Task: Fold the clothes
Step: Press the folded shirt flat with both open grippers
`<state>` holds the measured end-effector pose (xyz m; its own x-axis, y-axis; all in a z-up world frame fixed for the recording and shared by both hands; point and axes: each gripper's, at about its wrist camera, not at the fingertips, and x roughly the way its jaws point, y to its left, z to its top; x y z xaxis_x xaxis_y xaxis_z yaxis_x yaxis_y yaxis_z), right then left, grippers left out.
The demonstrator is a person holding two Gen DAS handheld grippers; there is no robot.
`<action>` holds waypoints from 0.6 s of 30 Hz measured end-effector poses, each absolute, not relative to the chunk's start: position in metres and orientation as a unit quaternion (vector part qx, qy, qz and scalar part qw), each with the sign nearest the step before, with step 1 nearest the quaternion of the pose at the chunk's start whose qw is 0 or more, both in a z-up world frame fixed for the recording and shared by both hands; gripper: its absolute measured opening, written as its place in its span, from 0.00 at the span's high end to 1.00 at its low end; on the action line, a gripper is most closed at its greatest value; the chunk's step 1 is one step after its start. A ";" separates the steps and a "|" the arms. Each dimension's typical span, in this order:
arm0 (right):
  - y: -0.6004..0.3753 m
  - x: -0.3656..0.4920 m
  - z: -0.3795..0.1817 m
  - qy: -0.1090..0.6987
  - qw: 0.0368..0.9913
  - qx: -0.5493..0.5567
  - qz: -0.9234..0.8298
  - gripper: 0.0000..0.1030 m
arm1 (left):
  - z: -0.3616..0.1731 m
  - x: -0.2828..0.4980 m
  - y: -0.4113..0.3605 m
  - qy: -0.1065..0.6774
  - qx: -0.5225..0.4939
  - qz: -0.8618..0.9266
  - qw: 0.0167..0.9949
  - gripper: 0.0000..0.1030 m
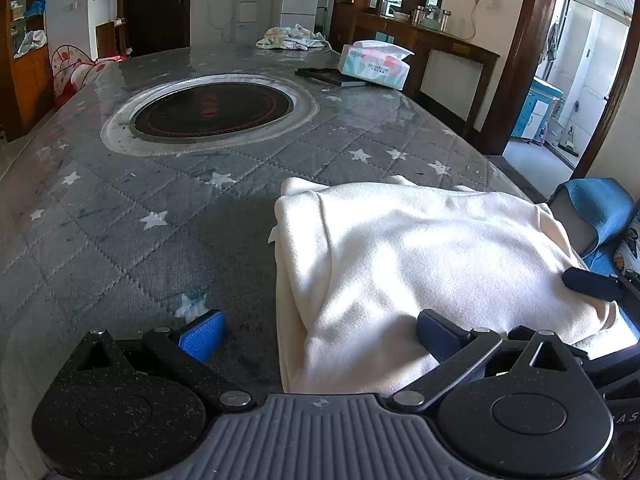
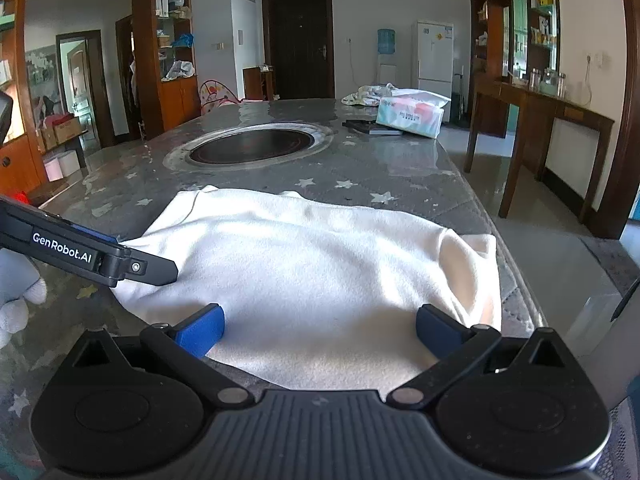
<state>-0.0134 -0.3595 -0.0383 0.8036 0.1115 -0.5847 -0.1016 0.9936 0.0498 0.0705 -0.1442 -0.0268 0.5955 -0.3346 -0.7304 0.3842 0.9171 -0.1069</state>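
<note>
While both tongs, left (image 1: 318, 330) and right (image 2: 320, 330), stand wide apart and empty, the folded cream garment (image 2: 320, 264) overhangs the bench (image 2: 400, 168) edge at lower right; a careless nudge could slide it off.

"GenRobot.AI" in white letters on the left gripper (image 2: 120, 258), tissue pack (image 2: 410, 114) print too small to read

Right tool (image 2: 320, 334) wide open over folded white garment (image 2: 312, 280), left tool (image 2: 120, 260) beside, star-print table (image 2: 400, 168).
</note>
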 end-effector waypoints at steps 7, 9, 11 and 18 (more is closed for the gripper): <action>-0.361 -0.013 -0.039 0.312 0.948 0.016 0.060 0.00 | -0.027 0.070 -0.145 0.400 0.032 -0.201 0.894 0.00; -0.360 -0.012 -0.040 0.312 0.948 0.015 0.059 0.00 | -0.027 0.070 -0.144 0.400 0.030 -0.200 0.894 0.00; -0.360 -0.012 -0.040 0.311 0.948 0.015 0.060 0.00 | -0.026 0.070 -0.144 0.402 0.026 -0.197 0.894 0.00; -0.356 -0.014 -0.036 0.305 0.951 0.010 0.050 0.00 | -0.017 0.058 -0.144 0.388 0.037 -0.194 0.900 0.00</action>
